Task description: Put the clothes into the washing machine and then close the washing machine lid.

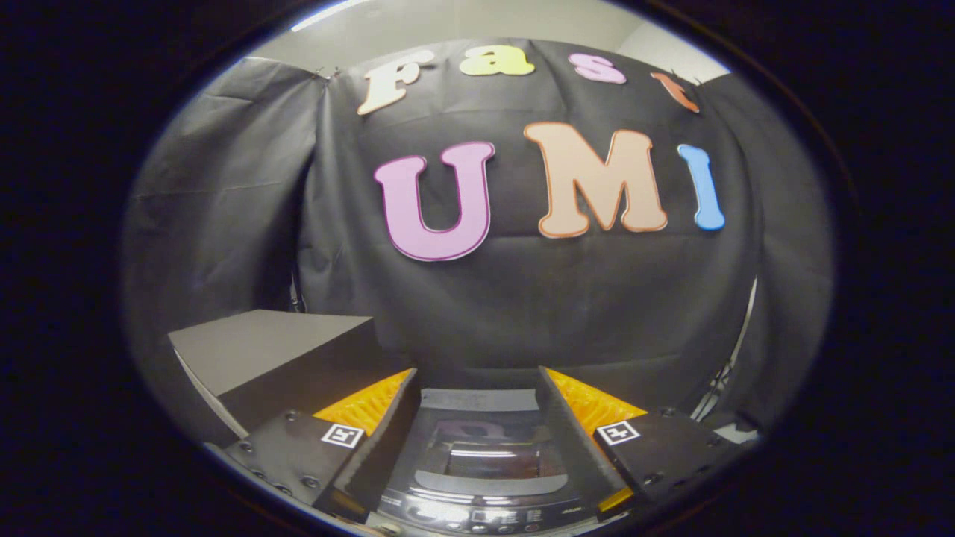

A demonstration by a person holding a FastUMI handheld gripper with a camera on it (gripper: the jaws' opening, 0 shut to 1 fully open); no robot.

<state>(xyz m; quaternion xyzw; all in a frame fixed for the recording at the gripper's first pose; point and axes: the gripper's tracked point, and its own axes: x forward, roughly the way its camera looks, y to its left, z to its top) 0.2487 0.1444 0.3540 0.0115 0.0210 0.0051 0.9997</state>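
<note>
Booth wall behind; washer (pixel 481 455) glossy, lid down, btwn open tool (pixel 477 418)

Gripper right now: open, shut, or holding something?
Gripper: open, holding nothing; fingers spread above the washing machine, whose glossy lid shows between them.

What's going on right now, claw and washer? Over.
Claw open, holding nothing. Washing machine below between its fingers, lid down. Grey box beside it. No clothes seen.
</note>
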